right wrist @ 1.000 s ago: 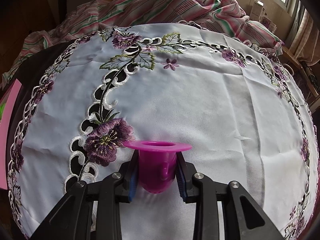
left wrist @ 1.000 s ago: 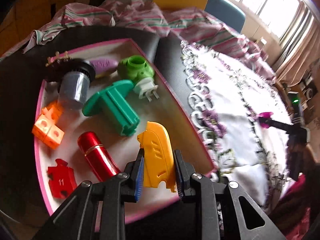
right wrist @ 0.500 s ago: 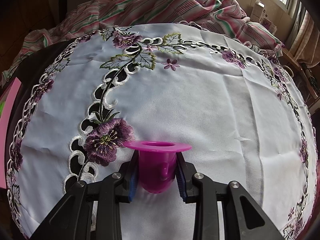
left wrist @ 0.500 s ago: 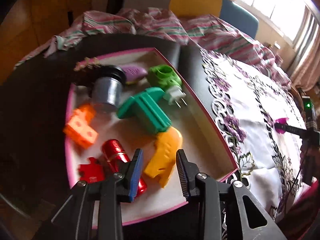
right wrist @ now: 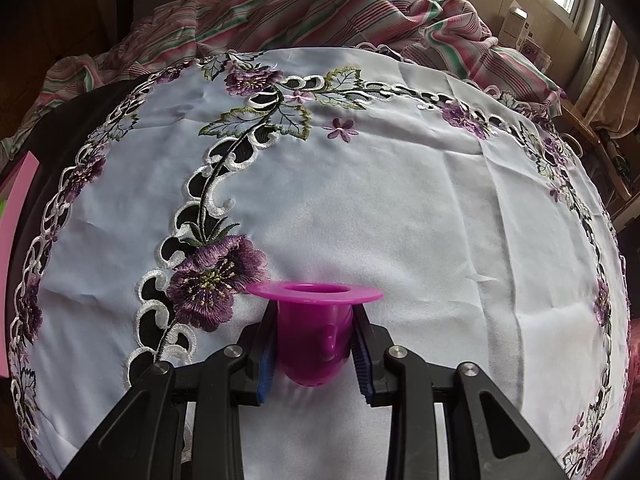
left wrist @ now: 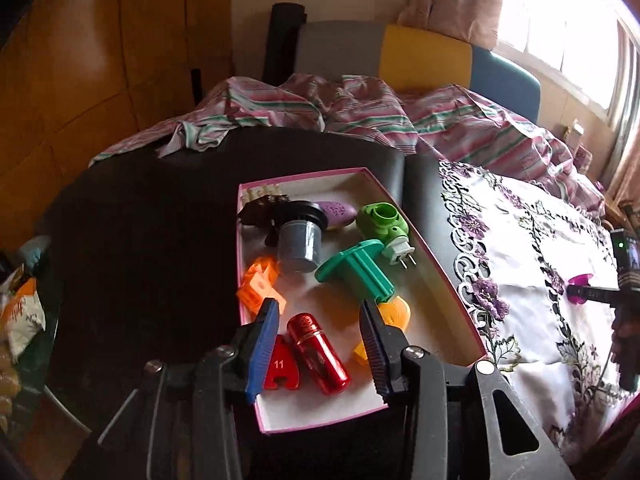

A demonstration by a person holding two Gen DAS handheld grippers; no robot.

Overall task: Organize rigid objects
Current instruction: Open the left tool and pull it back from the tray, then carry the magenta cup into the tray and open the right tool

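Note:
A pink-rimmed box (left wrist: pixel 452 280) on the dark table holds several toys: a yellow piece (left wrist: pixel 394 312), a red cylinder (left wrist: pixel 320 354), a red "11" puzzle piece (left wrist: pixel 282 370), an orange block (left wrist: pixel 260 288), a green T-shaped part (left wrist: pixel 354 274), a green plug (left wrist: pixel 384 226) and a grey cup (left wrist: pixel 298 246). My left gripper (left wrist: pixel 320 344) is open and empty above the box's near end. My right gripper (right wrist: pixel 314 344) is shut on a magenta flanged cup (right wrist: pixel 314 320) above the white embroidered cloth (right wrist: pixel 400 220); it also shows in the left wrist view (left wrist: pixel 580 284).
A striped pink cloth (left wrist: pixel 360 112) is bunched at the table's far side. Chairs (left wrist: pixel 424 56) stand behind it. The box's pink edge (right wrist: pixel 12 208) shows at the left of the right wrist view. Bags (left wrist: pixel 20 312) lie on the floor at left.
My left gripper let go of the yellow piece, which now lies in the box, then opened and drew back and up. My right gripper has barely moved with the magenta cup.

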